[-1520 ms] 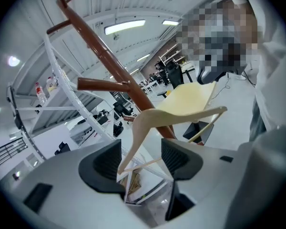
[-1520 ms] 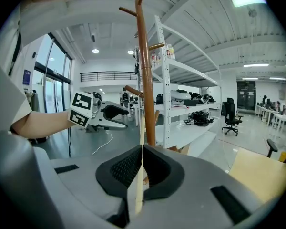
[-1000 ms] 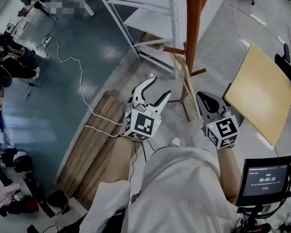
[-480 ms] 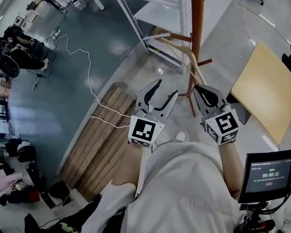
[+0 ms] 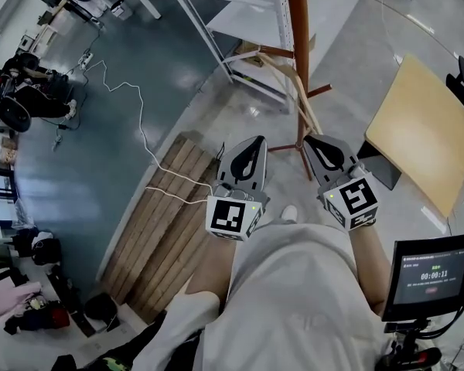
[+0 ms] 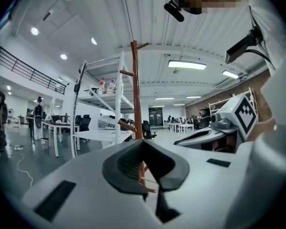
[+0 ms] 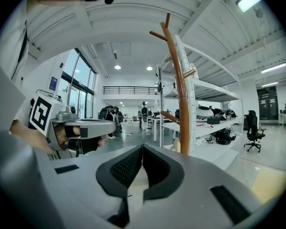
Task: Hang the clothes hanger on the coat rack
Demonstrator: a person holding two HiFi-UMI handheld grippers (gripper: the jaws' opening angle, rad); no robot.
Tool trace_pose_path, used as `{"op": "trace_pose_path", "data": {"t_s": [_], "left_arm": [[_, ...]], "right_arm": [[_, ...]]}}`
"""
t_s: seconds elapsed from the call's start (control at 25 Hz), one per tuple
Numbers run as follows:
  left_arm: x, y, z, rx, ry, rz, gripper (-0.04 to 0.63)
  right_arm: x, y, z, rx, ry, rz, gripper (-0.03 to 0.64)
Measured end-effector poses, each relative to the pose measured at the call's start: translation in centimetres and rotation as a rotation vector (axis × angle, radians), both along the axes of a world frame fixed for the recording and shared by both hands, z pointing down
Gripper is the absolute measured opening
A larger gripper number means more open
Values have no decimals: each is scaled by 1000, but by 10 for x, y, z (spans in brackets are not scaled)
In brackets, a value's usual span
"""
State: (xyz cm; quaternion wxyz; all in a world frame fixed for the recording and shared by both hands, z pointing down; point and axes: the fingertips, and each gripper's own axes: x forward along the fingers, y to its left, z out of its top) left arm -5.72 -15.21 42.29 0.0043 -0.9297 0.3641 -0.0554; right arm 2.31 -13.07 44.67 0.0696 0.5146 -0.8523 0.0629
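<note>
A brown wooden coat rack (image 5: 298, 45) stands on the pale floor in front of me; it also shows in the left gripper view (image 6: 135, 89) and the right gripper view (image 7: 178, 80). A pale wooden clothes hanger (image 5: 292, 91) hangs slanted against the pole by a side peg. My left gripper (image 5: 250, 142) is shut with nothing in it, short of the rack's feet, its pads together (image 6: 143, 144). My right gripper (image 5: 319, 140) is beside it, also shut and empty (image 7: 142, 149). Neither touches the hanger or the rack.
A white metal shelf unit (image 5: 232, 22) stands just behind the rack. Wooden planks (image 5: 170, 222) lie on the floor at the left with a white cable (image 5: 131, 114) running over them. A tan board (image 5: 421, 130) and a small monitor (image 5: 429, 273) are at the right.
The left gripper's jaws went from wide open to shut, and it rolled upright. Both grippers edged a little toward the rack.
</note>
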Motion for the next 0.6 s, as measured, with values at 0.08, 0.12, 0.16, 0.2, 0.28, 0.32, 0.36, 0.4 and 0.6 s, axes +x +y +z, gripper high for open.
{"op": "trace_pose_path", "data": {"t_s": [0.08, 0.12, 0.16, 0.2, 0.28, 0.32, 0.36, 0.4, 0.6], "left_arm": [[0, 6, -1, -10, -7, 6, 6], [0, 9, 0, -13, -19, 9, 6], [0, 12, 1, -18, -32, 13, 6], [-1, 13, 2, -24, -41, 16, 6], [-3, 12, 6, -40, -46, 19, 6], [-4, 9, 8, -44, -45, 16, 6], [-5, 7, 9, -45, -47, 13, 6], [-8, 6, 10, -46, -49, 9, 6], [-10, 6, 17, -60, -72, 19, 6]], "right_arm": [[0, 5, -3, -2, -1, 6, 12], [-1, 8, -5, -3, -1, 10, 12], [-1, 10, -7, -2, -1, 15, 12], [-1, 12, -8, -2, -1, 20, 12], [0, 11, -8, -4, 2, 28, 12], [0, 10, -8, -6, 3, 31, 12], [0, 10, -7, -8, 5, 33, 12], [-1, 10, -7, -10, 7, 35, 12], [-1, 11, -6, -22, 12, 49, 12]]}}
